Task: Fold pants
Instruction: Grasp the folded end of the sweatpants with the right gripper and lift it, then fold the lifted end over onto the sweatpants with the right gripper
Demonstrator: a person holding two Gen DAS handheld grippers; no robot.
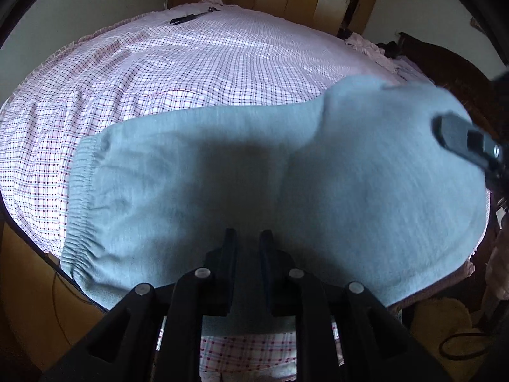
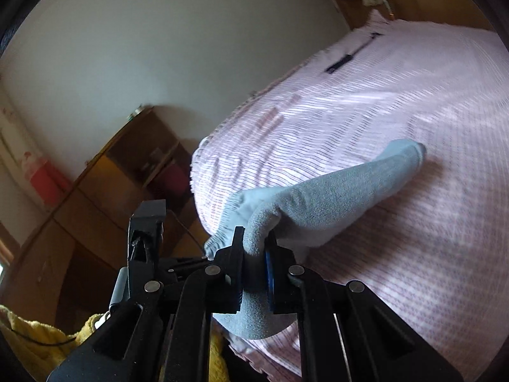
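A wide bed [image 1: 222,63] covered in a pink-and-white checked sheet carries a pair of light grey-blue sweatpants [image 1: 206,184], their gathered elastic waistband toward the near left corner, part of the cloth raised off the sheet. A slim black rod-like object [image 1: 187,18] lies near the far edge, well apart.

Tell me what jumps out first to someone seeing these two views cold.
The grey-blue pants sprawl across the near edge of the pink checked bedsheet, elastic waistband at the left. The right gripper is clamped on a bunched fold of them, lifted off the bed. A slim black object lies alone at the far side.
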